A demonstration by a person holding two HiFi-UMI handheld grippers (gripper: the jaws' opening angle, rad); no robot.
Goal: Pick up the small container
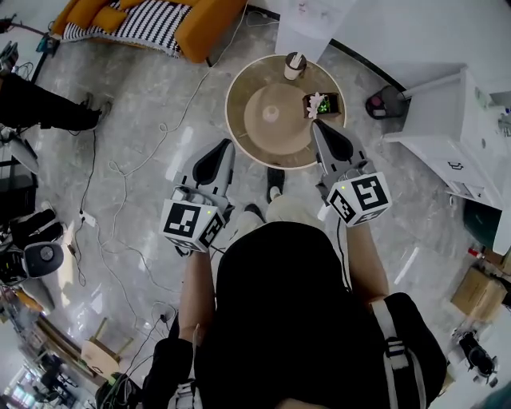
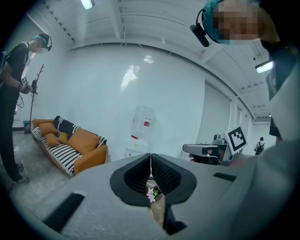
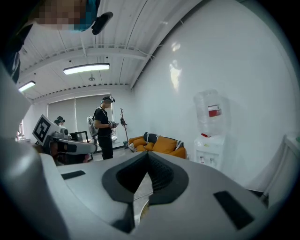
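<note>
A round beige table (image 1: pixel 239 120) stands ahead of me in the head view. On its far rim is a small pale cup-like container (image 1: pixel 295 65) with a dark top. At its right side sits a small dark pot (image 1: pixel 331 104) holding a white flower (image 1: pixel 318 103). My left gripper (image 1: pixel 226 146) hovers by the table's near left rim, jaws shut and empty. My right gripper (image 1: pixel 317 125) is shut and empty too, its tip just short of the dark pot. In the left gripper view the shut gripper (image 2: pixel 150 157) leaves a gap showing the flower (image 2: pixel 152 193). In the right gripper view the gripper (image 3: pixel 147 157) is also shut.
An orange sofa (image 1: pixel 209 24) with a striped blanket stands far left. White cabinets (image 1: pixel 447 128) line the right side, and a cardboard box (image 1: pixel 477 293) sits lower right. Cables (image 1: pixel 120 200) run over the grey floor. Another person (image 3: pixel 104 126) stands by the sofa; a water dispenser (image 3: pixel 209 140) stands at the wall.
</note>
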